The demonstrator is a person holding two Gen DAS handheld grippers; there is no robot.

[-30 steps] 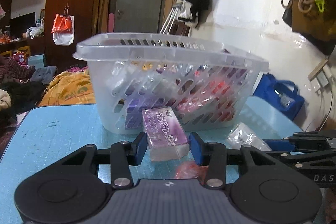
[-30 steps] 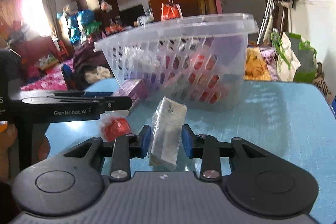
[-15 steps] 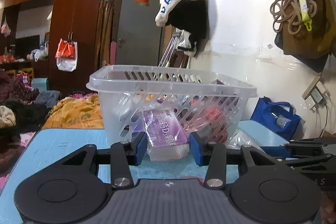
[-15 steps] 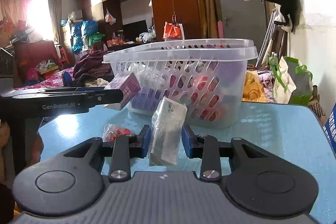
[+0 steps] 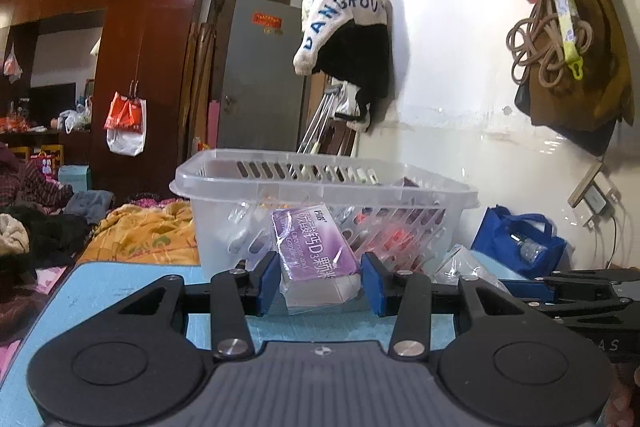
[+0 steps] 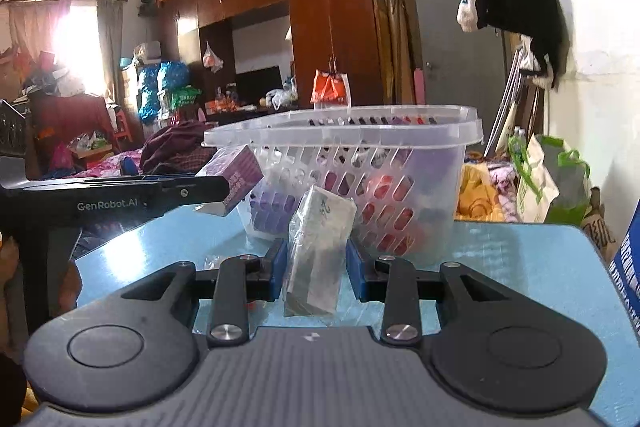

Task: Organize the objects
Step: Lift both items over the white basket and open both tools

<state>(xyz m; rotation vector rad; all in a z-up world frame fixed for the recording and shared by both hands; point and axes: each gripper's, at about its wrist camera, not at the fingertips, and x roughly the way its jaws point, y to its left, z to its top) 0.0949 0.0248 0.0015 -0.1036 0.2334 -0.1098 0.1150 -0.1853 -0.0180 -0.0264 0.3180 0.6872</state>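
Observation:
My left gripper [image 5: 320, 283] is shut on a purple box in clear wrap [image 5: 314, 253] and holds it above the blue table [image 5: 100, 291], in front of the clear plastic basket [image 5: 320, 187]. My right gripper [image 6: 316, 269] is shut on a clear-wrapped grey packet [image 6: 318, 247], also lifted before the basket [image 6: 400, 139]. The basket holds several purple and red items. The left gripper with its purple box [image 6: 236, 179] shows at the left of the right wrist view. The right gripper's arm [image 5: 580, 291] shows at the right of the left wrist view.
The blue table [image 6: 520, 267] stands against a white wall [image 5: 460, 87] on the right. A blue bag [image 5: 516, 239] sits beyond the table's right side. A bed with clothes [image 5: 140, 231] lies behind the table. Wardrobes [image 6: 320, 27] stand at the back.
Both grippers have risen with their items off the table. The views tilted up, so the basket now sits lower in both frames. The red packet on the table has dropped out of sight.

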